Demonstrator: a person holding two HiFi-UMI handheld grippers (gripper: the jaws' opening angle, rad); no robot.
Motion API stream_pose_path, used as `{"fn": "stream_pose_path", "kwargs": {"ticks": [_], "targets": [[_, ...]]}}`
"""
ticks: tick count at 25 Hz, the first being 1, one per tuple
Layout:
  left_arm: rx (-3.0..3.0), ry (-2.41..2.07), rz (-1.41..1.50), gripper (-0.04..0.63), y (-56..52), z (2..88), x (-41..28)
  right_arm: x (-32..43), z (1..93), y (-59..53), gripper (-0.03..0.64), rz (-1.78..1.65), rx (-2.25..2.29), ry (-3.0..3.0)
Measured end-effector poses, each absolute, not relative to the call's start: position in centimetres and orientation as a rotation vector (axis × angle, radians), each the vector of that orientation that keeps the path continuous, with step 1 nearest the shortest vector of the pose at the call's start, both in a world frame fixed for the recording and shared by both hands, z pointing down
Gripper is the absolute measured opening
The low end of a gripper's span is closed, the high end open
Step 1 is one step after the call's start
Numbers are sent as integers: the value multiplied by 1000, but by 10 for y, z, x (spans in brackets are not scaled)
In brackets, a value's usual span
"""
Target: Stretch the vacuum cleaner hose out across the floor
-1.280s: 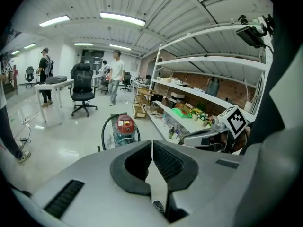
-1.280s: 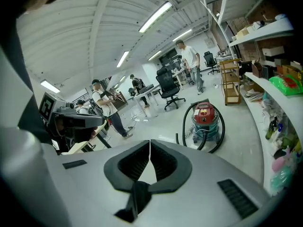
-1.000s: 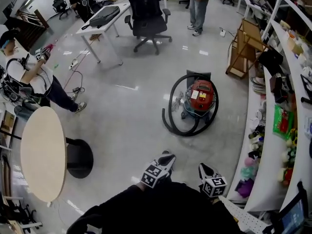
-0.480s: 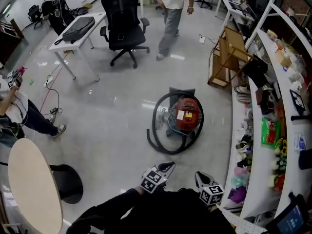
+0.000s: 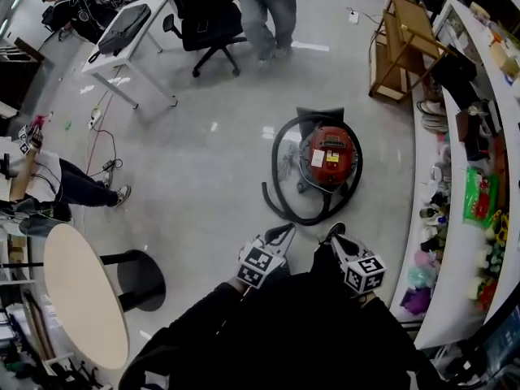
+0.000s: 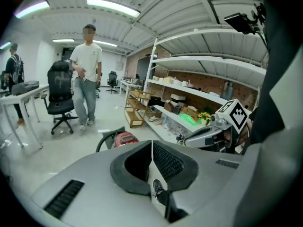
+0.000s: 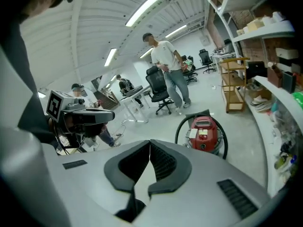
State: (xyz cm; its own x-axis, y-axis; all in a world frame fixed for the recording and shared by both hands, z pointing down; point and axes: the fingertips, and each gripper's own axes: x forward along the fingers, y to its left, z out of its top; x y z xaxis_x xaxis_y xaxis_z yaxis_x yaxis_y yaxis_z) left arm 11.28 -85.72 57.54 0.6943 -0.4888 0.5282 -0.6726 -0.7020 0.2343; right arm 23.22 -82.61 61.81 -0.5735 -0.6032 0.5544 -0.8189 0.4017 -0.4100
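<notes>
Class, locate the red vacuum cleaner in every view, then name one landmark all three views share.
Head view: red vacuum cleaner right of centre, ringed by its hose.
Left gripper view: low, left of centre, partly hidden.
Right gripper view: right of centre, mid-height.
Shared landmark: black office chair.

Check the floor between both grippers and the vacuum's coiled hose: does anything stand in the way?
Nothing visible does. Only floor lies between the left gripper, the right gripper and the hose, coiled round the vacuum cleaner.
</notes>
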Motion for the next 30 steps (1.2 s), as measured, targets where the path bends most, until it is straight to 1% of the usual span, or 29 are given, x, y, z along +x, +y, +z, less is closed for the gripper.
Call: {"fn": "stream_pose_path", "kwargs": {"ticks": [3,6,8,12,13,16,17,19,22,25,30], "targets": [[2398,-1008,682,21,-877,572,119,241,624,-872,14,978,1116,-2408],[2325,-1045,761,21,-892,579,143,271,638,-917,14,1002,1068,-2427],[2296,-1044,806,21,-901,587,163,296,658,-945,15,1034,1060,-2404],[2272,-1029,792,21,-927,606,202,350,717,-996,17,1065,1058,-2326],[2274,-1018,792,21,-932,614,211,365,735,-1008,27,1066,1074,-2293],[2277,-956,809,21,-936,642,233,405,784,-1029,135,1099,1141,-2183],[2278,-930,809,21,-938,652,238,416,797,-1037,153,1099,1164,-2155],[2279,-881,792,21,-945,676,244,434,821,-1059,158,1064,1202,-2119],[2295,-815,800,21,-957,715,239,451,849,-1090,159,1014,1266,-2079],[2311,-842,873,21,-979,752,218,460,880,-1113,160,991,1307,-2037],[2247,-930,878,23,-1010,807,180,436,926,-1135,160,961,1253,-2030]]}}
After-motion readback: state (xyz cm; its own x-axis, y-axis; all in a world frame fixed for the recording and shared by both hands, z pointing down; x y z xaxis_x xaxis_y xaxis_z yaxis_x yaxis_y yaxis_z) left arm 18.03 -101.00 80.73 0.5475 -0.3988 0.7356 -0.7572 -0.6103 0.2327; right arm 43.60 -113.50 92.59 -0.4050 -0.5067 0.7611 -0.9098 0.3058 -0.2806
